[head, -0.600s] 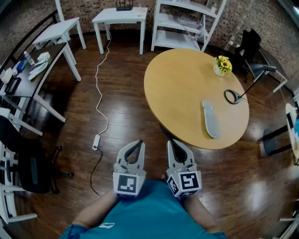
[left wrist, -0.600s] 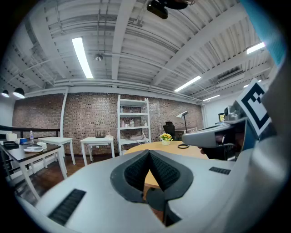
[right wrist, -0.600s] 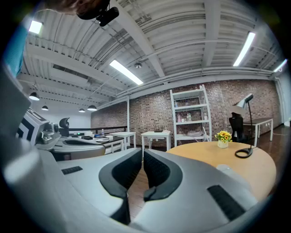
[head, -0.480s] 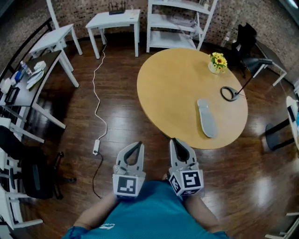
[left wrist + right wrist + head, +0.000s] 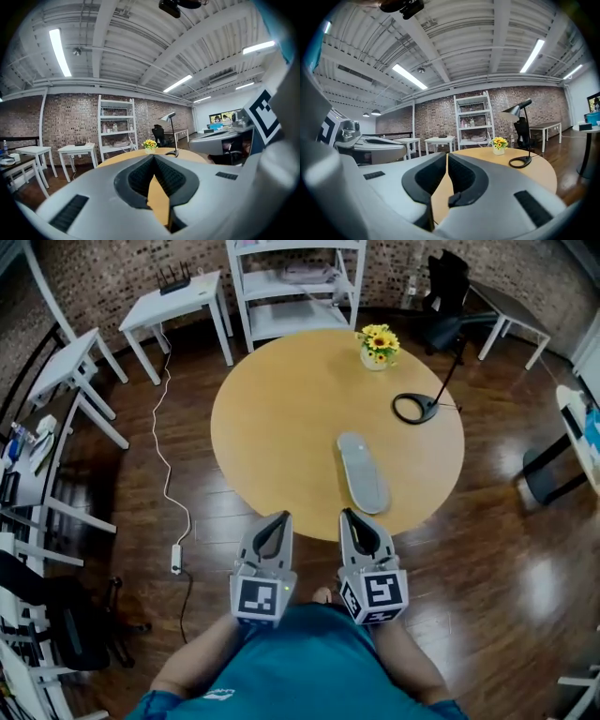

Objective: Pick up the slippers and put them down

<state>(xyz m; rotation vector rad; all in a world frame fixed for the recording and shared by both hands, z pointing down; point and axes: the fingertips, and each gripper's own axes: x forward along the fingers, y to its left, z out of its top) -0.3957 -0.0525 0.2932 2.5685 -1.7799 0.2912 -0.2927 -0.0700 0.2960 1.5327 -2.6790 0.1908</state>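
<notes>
So, head view: one grey slipper (image 5: 363, 472) lies flat on the round table (image 5: 281, 418), in the top's 5 o'clock sector, long axis approx 11-to-5. No second slipper in sight. Left claw (image 5: 275, 519) and right claw (image 5: 351, 516) sit side by side just off the table's 6 o'clock rim, both pinched narrow, nothing held. The slipper is at 1 o'clock from the right claw, so that one is prob. best placed for the pick. Flower pot (image 5: 378, 343) and lamp base (image 5: 417, 409) stand well apart from it, so no obstacle.

Left gripper view: jaws meet at the tips, empty, w/ the table top straight ahead at 12 o'clock. Best left parked.

Right gripper view: jaws all but together, empty. The slipper doesn't show here. To do it well: open wide before reaching, tip the nose down, come in across the slipper's narrow width near mid-length, close firmly, then lift level so it doesn't droop or slide out.
</notes>
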